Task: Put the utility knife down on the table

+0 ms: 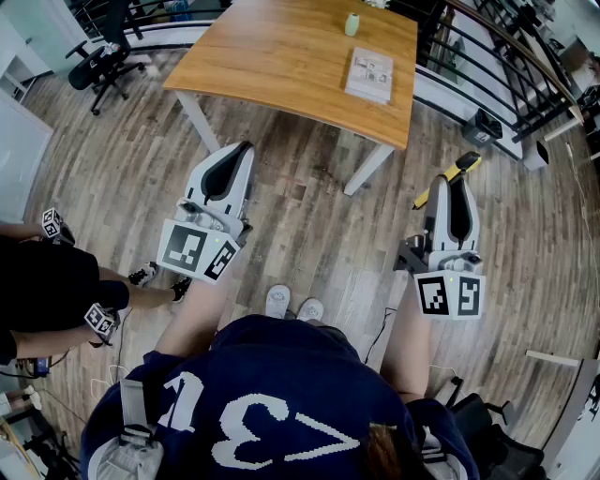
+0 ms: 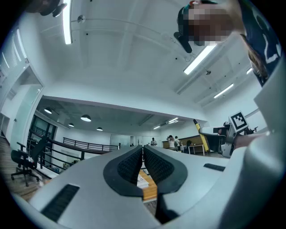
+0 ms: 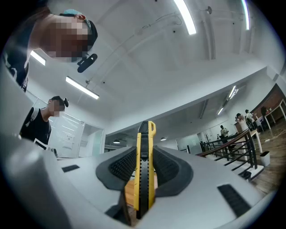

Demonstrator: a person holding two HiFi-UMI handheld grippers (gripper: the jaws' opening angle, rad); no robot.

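A yellow and black utility knife [image 3: 145, 172] stands between the ribbed pads of my right gripper [image 3: 145, 167], which is shut on it. In the head view the knife [image 1: 450, 176] sticks out ahead of the right gripper [image 1: 452, 202], over the floor and short of the wooden table [image 1: 281, 66]. My left gripper [image 1: 228, 164] hangs over the floor near the table's front left leg. Its pads [image 2: 134, 163] meet with nothing between them, so it is shut.
On the table lie a booklet [image 1: 369, 75] and a small pale green object [image 1: 352, 23]. Black railings [image 1: 506, 75] run to the right of the table. An office chair [image 1: 98, 61] stands at the left. Another person [image 1: 47, 291] is at the left edge.
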